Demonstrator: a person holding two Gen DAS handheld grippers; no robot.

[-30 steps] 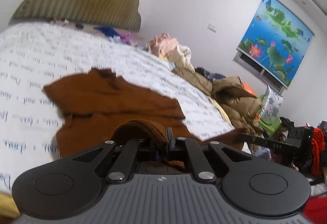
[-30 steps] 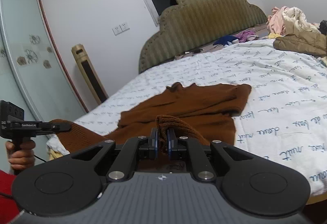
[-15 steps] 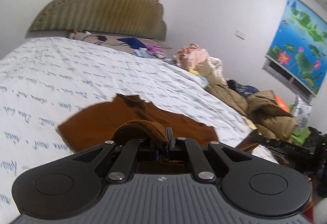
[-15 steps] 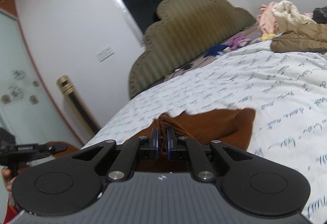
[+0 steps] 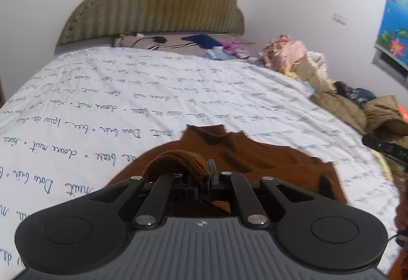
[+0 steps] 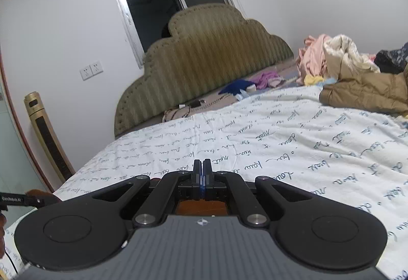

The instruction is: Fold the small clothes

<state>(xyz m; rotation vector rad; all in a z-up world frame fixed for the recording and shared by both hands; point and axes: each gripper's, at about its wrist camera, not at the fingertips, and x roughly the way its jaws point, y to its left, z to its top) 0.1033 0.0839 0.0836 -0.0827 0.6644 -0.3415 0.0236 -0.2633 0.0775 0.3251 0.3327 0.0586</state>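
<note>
Knitwear is the thing in hand: a brown sweater [image 5: 255,152] lies on the white script-printed bedsheet [image 5: 127,91], its near hem lifted off the bed. The left hand-held gripper [image 5: 207,178] is pinched tight on a bunched ribbed edge that humps over its fingers. The right hand-held gripper [image 6: 202,178] has its fingers pressed together with only a sliver of brown cloth visible beneath them, so whether it truly holds the hem I cannot tell. The risk, as I judge it, is an uneven fold: if the right grip is thin or empty, that corner could slip and leave the hem skewed. The thick bunch on the left may also drag the layer underneath.
</note>
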